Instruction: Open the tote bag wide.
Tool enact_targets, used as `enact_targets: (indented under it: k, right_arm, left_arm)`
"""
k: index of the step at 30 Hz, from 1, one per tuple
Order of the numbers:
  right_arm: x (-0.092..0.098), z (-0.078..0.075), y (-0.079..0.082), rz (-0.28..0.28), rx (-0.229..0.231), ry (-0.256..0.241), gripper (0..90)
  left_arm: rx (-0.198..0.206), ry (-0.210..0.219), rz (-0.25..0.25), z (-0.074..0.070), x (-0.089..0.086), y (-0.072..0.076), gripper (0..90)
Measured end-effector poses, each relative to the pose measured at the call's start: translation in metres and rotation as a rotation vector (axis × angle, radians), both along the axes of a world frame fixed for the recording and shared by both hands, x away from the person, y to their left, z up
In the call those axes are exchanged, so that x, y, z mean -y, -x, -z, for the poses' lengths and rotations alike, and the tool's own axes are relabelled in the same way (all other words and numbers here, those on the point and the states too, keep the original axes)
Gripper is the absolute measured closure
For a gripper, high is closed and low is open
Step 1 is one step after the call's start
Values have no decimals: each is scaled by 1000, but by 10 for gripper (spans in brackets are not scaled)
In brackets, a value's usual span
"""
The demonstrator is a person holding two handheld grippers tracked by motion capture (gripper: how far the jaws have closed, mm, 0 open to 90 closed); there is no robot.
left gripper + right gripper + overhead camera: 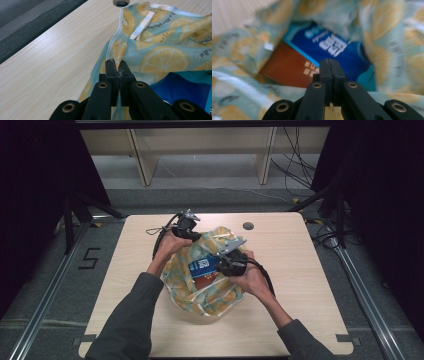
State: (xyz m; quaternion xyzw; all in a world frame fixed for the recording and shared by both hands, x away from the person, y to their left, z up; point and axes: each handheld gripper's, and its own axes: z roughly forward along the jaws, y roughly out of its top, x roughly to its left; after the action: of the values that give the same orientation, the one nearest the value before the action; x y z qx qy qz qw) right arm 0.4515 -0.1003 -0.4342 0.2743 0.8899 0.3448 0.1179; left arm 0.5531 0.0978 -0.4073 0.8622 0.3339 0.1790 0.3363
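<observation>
Mid-table, the left gripper (117, 65) is clenched on the rim of the lemon-print bag (160, 57), while the right gripper (330, 65), jaws together and apparently empty, points at a blue packet (342, 52) inside.

The thin, slightly glossy lemon-print bag of pale blue fabric or plastic film (160, 57) looks crinkled, with smooth white tape straps. Inside it lie a glossy blue packet (337, 50) and a matt reddish-brown packet (289, 68). The light wood-grain surface (55, 65) is smooth and matt. The jaws are matt black plastic with brass-coloured rivets.
</observation>
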Motion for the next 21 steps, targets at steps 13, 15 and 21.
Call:
enact_targets:
  k: [13, 15, 21]
  right_arm:
    - [69, 41, 21, 96, -60, 264, 900]
    - [70, 53, 20, 102, -90, 284, 900]
    - [71, 21, 25, 90, -14, 197, 900]
  left_arm:
    - [-23, 26, -81, 21, -10, -15, 880]
    - [-30, 23, -98, 26, -13, -16, 880]
    - [-36, 33, -82, 26, -18, -11, 806]
